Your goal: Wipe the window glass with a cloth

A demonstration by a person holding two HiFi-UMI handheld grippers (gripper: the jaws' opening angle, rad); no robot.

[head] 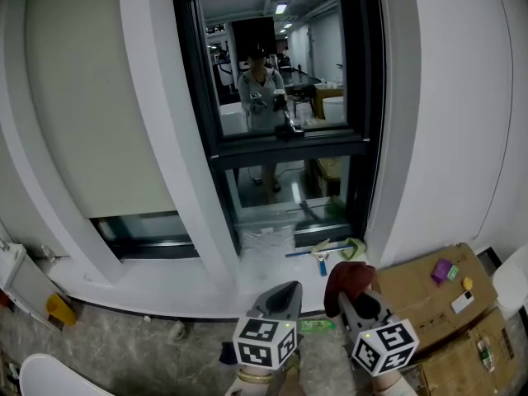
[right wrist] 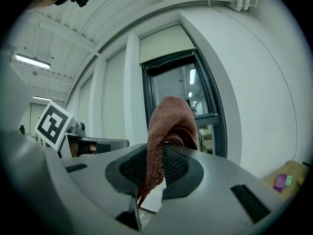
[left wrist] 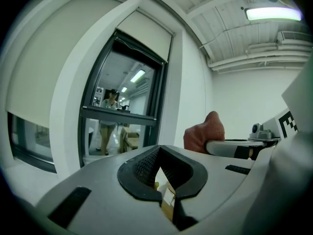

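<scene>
Cloth [right wrist: 168, 119] rust-brown, knit weave; window frame [head: 188, 97] black; marker cubes [head: 264, 342] black-and-white squares; walls [head: 445, 97] white.

We stand before the window glass [head: 276, 64], both grippers low in front of us. The left gripper [head: 287, 291] is just beside the right gripper [head: 346, 299], which has the cloth [head: 351, 275] between its jaws. Cardboard boxes [head: 429, 295] lie to our right, and small tools [head: 320, 254] sit on the sill below the glass.

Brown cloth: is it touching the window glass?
Apart. The head view shows the brown cloth, clamped in the right tongs, held low and well short of the window glass.
</scene>
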